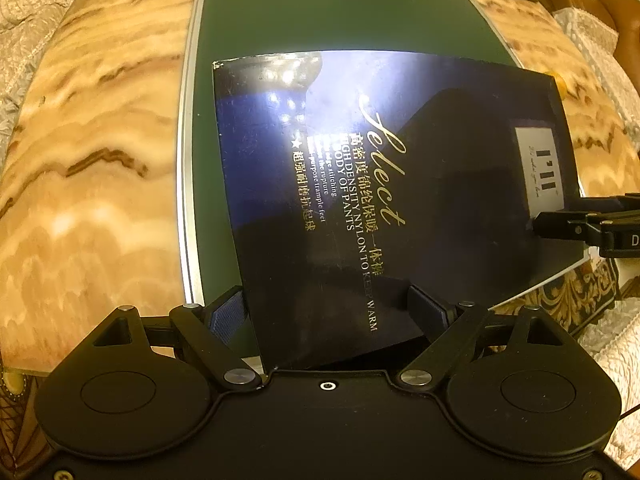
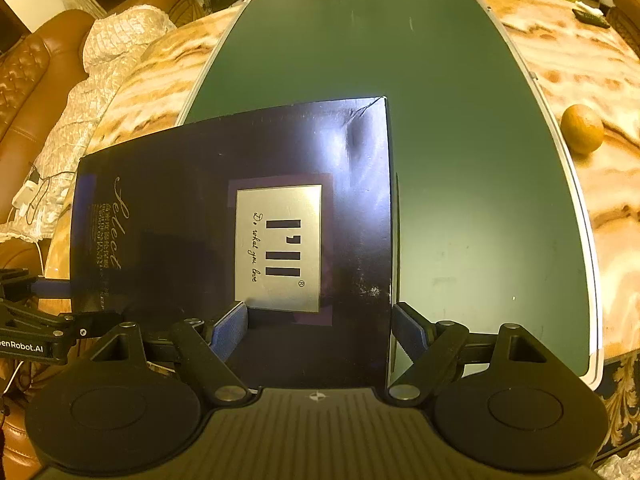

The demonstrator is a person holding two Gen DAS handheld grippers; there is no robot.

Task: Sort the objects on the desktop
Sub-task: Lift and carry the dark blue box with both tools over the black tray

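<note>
Both my claws straddle one dark box: left claw (image 1: 326, 312) and right claw (image 2: 320, 330) spread wide on its near edge, whether clamping I cannot tell. Box (image 2: 224, 216) lies flat on the green mat (image 2: 460, 160), long axis crosswise. Beyond, one orange (image 2: 582, 128) sits on the marble bench (image 2: 560, 56).

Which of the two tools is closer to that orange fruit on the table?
Right. The right tool straddles the box's right end, nearest the orange; the left tool straddles its far left end.
</note>
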